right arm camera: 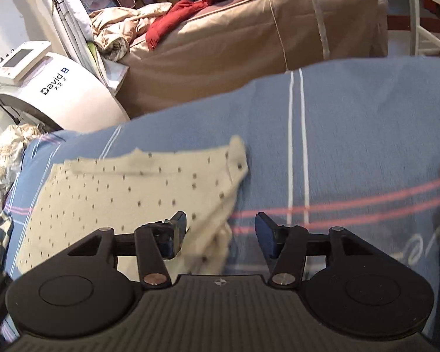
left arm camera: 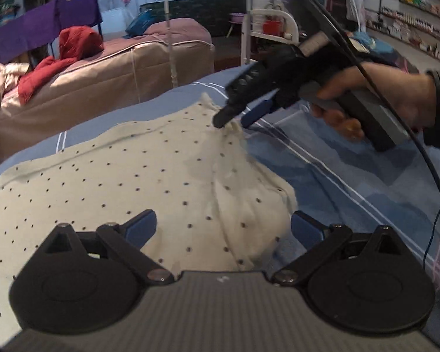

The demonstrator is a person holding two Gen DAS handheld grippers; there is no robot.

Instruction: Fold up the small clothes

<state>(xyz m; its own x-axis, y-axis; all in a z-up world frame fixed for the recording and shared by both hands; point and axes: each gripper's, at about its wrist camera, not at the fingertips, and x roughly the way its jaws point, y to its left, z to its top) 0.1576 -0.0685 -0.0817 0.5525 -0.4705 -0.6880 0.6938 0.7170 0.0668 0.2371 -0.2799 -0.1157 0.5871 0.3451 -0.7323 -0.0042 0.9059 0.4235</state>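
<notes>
Left gripper (left arm camera: 223, 228) sits closest in its own cam, jaws spread wide, nothing pinched; the cream dotted garment (left arm camera: 132, 182) lies spread under and ahead of it, w/ a bunched fold running between the two blue pads.

Garment rests on the blue striped bedsheet (left arm camera: 352, 182), mostly to the left of the left tongs & stretching away from them. Its far corner is lifted into a small peak right at the tips of the right gripper (left arm camera: 234, 118), which a hand (left arm camera: 396, 96) holds from the right side; black cable (left arm camera: 425, 158) trails from it.

In the right wrist cam, right gripper (right arm camera: 220, 234) has jaws apart, no cloth clamped. Garment (right arm camera: 126, 193) is ahead-left of these tongs, its near edge passing under the left finger; right finger is over bare bedsheet (right arm camera: 366, 135) w/ pink & white stripes. Picture is motion-blurred, so can't tell if the tips touch cloth.

Beyond both tongs: brown covered bed (right arm camera: 249, 38) w/ a red jacket (right arm camera: 196, 0) on it. White machine (right arm camera: 52, 88) stands far left of the right tongs.
</notes>
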